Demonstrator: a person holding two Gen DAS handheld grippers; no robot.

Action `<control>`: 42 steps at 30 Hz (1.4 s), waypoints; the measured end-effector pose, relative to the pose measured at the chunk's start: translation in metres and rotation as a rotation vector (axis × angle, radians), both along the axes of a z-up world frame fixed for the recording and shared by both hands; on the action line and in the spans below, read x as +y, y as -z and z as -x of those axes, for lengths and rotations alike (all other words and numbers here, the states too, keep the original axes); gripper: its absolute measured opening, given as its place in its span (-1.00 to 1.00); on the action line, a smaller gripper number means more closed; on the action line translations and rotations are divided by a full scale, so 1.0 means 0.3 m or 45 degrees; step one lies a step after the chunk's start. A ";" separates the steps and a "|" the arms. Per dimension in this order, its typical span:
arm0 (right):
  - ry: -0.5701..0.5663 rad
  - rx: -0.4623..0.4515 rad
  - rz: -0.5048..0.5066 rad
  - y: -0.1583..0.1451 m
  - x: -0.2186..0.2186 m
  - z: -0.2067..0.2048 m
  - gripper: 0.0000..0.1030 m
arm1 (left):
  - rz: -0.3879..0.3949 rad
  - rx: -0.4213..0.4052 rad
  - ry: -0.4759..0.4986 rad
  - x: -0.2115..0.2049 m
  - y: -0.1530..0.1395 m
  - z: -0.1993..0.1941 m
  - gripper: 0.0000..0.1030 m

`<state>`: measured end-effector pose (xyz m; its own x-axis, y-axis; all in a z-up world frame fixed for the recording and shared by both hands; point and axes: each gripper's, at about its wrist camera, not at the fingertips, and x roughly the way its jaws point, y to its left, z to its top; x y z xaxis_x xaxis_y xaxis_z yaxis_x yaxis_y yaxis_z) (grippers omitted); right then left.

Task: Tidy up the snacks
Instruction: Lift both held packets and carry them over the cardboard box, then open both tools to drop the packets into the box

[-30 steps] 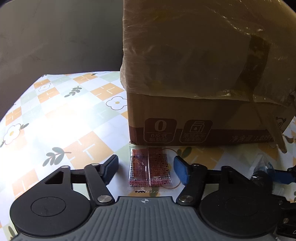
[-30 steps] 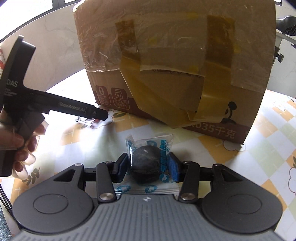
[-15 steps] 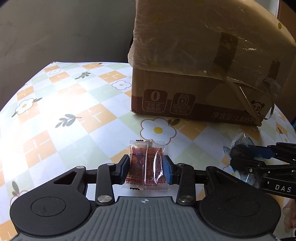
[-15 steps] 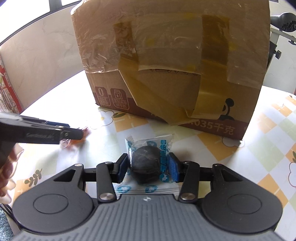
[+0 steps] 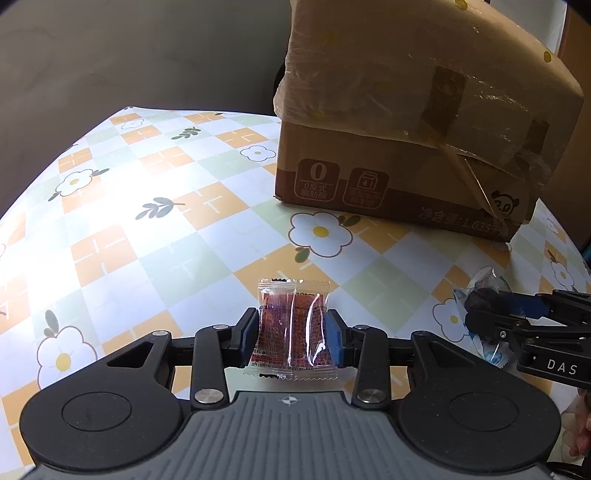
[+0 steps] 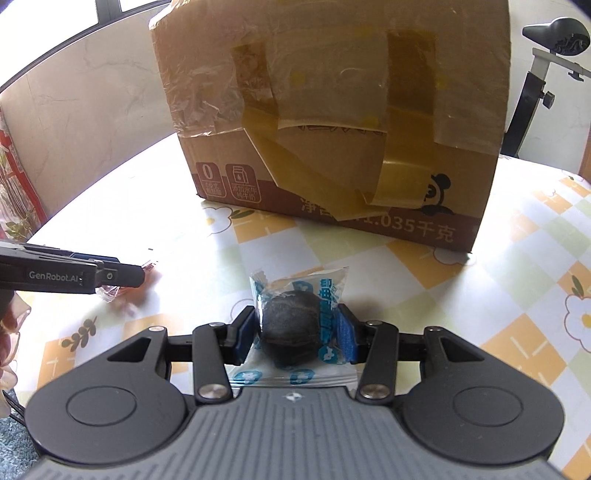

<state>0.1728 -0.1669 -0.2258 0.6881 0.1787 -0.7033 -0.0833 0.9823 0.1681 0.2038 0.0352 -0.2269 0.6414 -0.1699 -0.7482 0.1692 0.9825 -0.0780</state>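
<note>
Currently mid-carry: left gripper (image 5: 291, 338) jaws clamp the red snack packet (image 5: 291, 328), right gripper (image 6: 297, 332) jaws clamp the dark ball snack (image 6: 290, 326). Next, probably: lift both over the cardboard box (image 6: 332, 122) wall.

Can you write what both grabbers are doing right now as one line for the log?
left gripper: shut on red snack packet | right gripper: shut on dark round snack | cardboard box: behind both

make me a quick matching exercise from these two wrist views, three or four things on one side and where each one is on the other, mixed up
Things:
1. red snack packet
2. dark round snack in a blue-printed wrapper
3. cardboard box
4. exercise bike saddle

Places:
A. standing on the patterned tablecloth
B. between the pads of the right gripper
C. behind the table, far right
D. between the pads of the left gripper

Pairs: 1-D, 2-B, 3-A, 4-C
</note>
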 end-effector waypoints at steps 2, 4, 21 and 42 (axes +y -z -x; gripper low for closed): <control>0.007 0.006 -0.013 -0.003 -0.002 0.005 -0.07 | 0.002 -0.011 0.000 -0.001 -0.012 0.011 -0.20; 0.016 0.011 -0.031 -0.005 -0.007 0.017 -0.08 | 0.006 -0.024 0.000 -0.001 -0.020 0.013 -0.20; 0.094 -0.353 -0.092 -0.352 -0.104 0.118 -0.08 | 0.147 -0.357 0.049 -0.020 -0.369 0.041 -0.20; 0.006 -0.373 0.189 -0.584 -0.142 -0.456 -0.08 | 0.054 -0.497 0.213 -0.290 -0.632 -0.436 -0.19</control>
<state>0.3096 -0.2094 -0.0505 0.8658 0.0853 -0.4931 -0.1022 0.9947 -0.0074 0.3346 -0.0517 -0.0372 0.8362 -0.3214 -0.4444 0.3511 0.9362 -0.0165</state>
